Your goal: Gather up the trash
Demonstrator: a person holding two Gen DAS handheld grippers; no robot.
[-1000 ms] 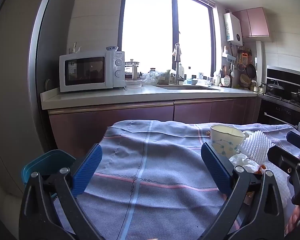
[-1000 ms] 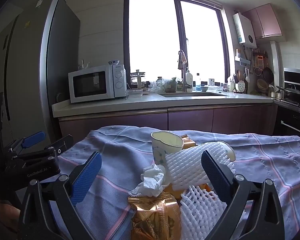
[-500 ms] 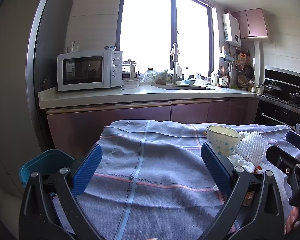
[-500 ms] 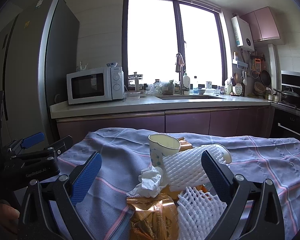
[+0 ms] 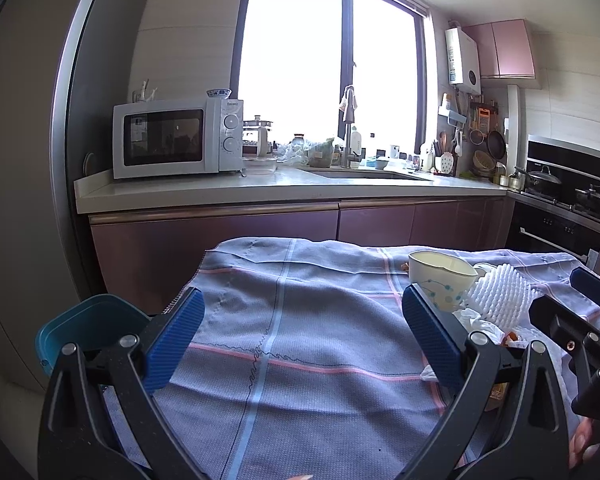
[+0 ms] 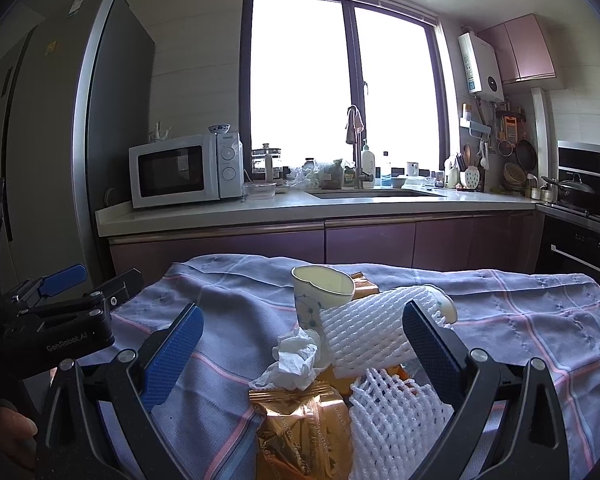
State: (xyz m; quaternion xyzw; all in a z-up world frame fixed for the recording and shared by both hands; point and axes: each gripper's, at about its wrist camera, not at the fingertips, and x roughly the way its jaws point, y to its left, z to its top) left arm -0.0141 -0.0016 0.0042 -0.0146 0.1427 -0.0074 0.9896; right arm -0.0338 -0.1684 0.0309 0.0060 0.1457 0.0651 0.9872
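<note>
Right now the trash sits heaped on the desk's blue cloth (image 6: 228,320): paper cup (image 6: 320,296), foam netting (image 6: 364,340), crumpled tissue (image 6: 296,356), gold wrapper (image 6: 300,428). Right hand-held gripper (image 6: 302,354) spreads wide around it, holding nothing; left hand-held gripper (image 5: 302,338) gapes empty beside.

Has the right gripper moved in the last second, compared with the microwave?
Yes. The right gripper tilted slightly downward: the microwave sits higher in its view than before.

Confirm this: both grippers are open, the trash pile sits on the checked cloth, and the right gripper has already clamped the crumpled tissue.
Not quite. The right gripper is open and holds nothing; the crumpled tissue lies loose on the checked cloth, as the right wrist view shows. The rest stands.
</note>
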